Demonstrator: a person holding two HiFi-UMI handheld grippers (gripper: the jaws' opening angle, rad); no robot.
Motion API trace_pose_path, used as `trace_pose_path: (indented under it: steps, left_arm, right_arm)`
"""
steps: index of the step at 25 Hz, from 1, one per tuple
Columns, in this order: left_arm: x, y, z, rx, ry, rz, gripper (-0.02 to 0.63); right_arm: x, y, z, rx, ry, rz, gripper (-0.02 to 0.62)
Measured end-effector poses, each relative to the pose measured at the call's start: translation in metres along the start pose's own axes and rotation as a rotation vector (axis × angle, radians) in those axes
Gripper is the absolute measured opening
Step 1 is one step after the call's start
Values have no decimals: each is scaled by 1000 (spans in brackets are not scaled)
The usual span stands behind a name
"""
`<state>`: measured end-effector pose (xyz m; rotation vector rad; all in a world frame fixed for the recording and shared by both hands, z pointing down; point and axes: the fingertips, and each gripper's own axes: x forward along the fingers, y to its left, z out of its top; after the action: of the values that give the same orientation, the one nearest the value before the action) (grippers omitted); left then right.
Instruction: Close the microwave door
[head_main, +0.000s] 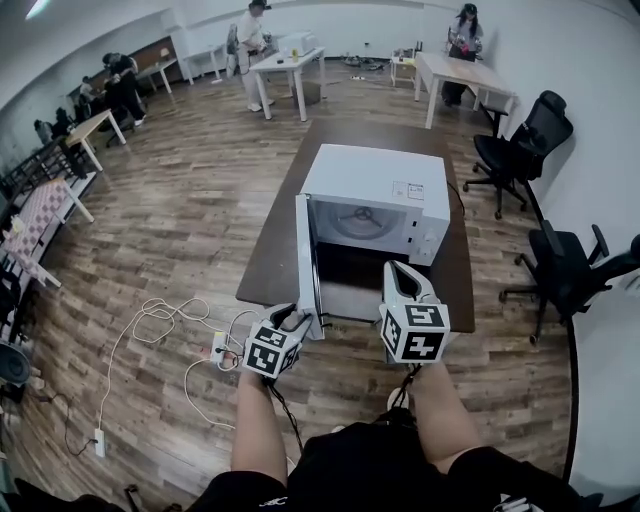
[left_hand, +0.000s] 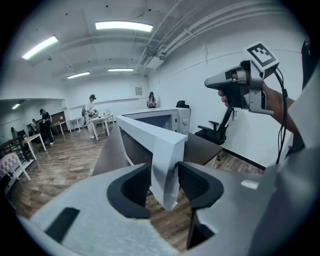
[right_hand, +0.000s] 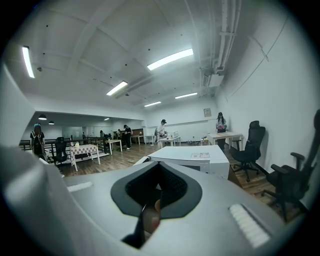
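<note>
A white microwave (head_main: 375, 200) stands on a dark brown table (head_main: 275, 245), and its door (head_main: 307, 260) is swung open toward me, edge-on. My left gripper (head_main: 300, 322) is at the door's free lower corner. In the left gripper view that corner of the door (left_hand: 160, 150) sits between the two black pads, which close against its two faces; the left gripper (left_hand: 165, 182) points up along it. My right gripper (head_main: 398, 268) hovers in front of the open cavity, shut and holding nothing. In the right gripper view the right gripper (right_hand: 159, 187) has its pads together, with the microwave (right_hand: 187, 155) beyond.
White cables and a power strip (head_main: 215, 350) lie on the wood floor left of the table. Black office chairs (head_main: 520, 150) (head_main: 570, 275) stand to the right. People work at white tables (head_main: 285, 62) far across the room.
</note>
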<state>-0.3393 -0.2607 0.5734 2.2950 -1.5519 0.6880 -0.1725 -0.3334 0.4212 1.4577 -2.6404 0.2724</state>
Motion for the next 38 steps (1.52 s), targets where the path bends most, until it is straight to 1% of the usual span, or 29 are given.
trace_pose_path:
  steps: [2,4,9,12,17,22,29,38]
  left_arm:
    - [4,-3,2,0,-9,-20,187]
    - [8,-7,5,-2,-20,-36,210]
    - [22,-20,15,25,-29,-69,215]
    - [30,-29,21,48,-30,-98,207]
    - [46,-48,29,76,-22,-154,160]
    - [60,-62,37,75,-12,-187,160]
    - [83,-76,52,91,-7,-191,172]
    - [111,-93,72,82,-25,-156,173]
  right_arm:
    - [-3,-6,-2,2,2,-15,9]
    - [-6,-11,-3,4,6,-29,9]
    - [-10,-27,-4,12,7,-57,9]
    - [-11,-35,-5,16,8,-69,9]
    - [-15,-52,-7,26,8,-94,9]
    - [-20,-72,-7,42,4,-121,9]
    - [-23,-98,-7,55,5,-149,9]
    - [-25,-128,-8,59,12,-179,9]
